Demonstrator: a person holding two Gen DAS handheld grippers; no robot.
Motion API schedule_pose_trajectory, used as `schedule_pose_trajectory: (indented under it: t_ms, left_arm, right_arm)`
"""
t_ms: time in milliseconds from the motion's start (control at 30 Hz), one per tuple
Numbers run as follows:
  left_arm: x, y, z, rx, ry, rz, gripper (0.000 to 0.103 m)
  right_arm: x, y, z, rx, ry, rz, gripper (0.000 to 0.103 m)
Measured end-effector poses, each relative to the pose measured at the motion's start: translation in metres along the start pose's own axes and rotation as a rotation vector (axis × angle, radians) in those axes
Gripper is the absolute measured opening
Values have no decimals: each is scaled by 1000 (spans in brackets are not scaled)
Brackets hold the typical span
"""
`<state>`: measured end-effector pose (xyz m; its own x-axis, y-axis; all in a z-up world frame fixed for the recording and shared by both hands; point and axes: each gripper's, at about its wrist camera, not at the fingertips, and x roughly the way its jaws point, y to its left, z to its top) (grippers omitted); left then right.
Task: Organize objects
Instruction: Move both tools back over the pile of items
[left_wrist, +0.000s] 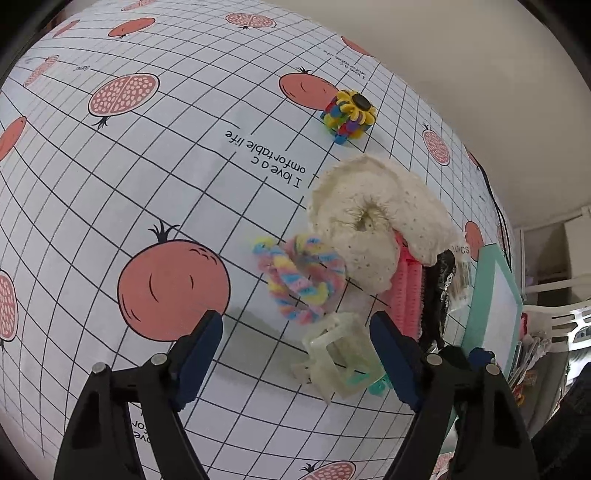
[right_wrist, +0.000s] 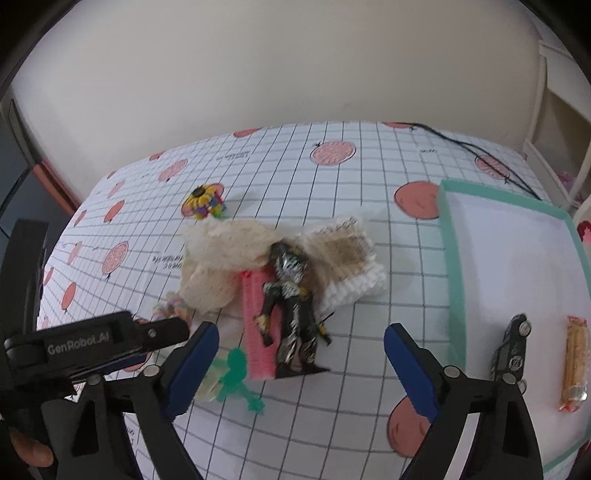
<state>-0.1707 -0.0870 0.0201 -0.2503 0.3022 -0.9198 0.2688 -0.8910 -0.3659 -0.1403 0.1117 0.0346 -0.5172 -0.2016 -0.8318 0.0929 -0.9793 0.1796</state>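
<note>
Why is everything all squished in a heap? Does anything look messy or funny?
Yes. Most things lie jumbled in one heap: a dark action figure sprawls on its back across a pink foam roller, and a cream crocheted piece is crumpled over the pile. The teal-rimmed tray beside them holds only a toy car and a snack packet.

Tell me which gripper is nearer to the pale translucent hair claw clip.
Left. The left gripper stands open right around the claw clip; the right gripper hovers open over the pile's other side, near the black figure.

Checked tablecloth (right_wrist: 369, 166), pomegranate print: flower toy (right_wrist: 204, 201), scrunchie (left_wrist: 301, 278), clip (left_wrist: 338, 356), green tray (right_wrist: 452, 280) and clutter pile lay directly on it.
</note>
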Motion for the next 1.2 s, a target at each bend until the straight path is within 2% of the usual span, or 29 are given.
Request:
schedule_pose_trajectory:
  t_ms: [800,1000,1067,1200]
  left_arm:
    - [11,2,6,-27,6,-3,83]
    - [11,2,6,-21,3,-4,83]
    - [11,1,8,-20,2,-3,83]
    - [13,0,9,-17,2,-2,83]
  right_arm:
    - [16,20,-25,2,149,151,47]
    - [18,22,-27,8,157,188,33]
    - [18,24,-27,5,157,204,24]
    - [19,24,-27,12,159,218,22]
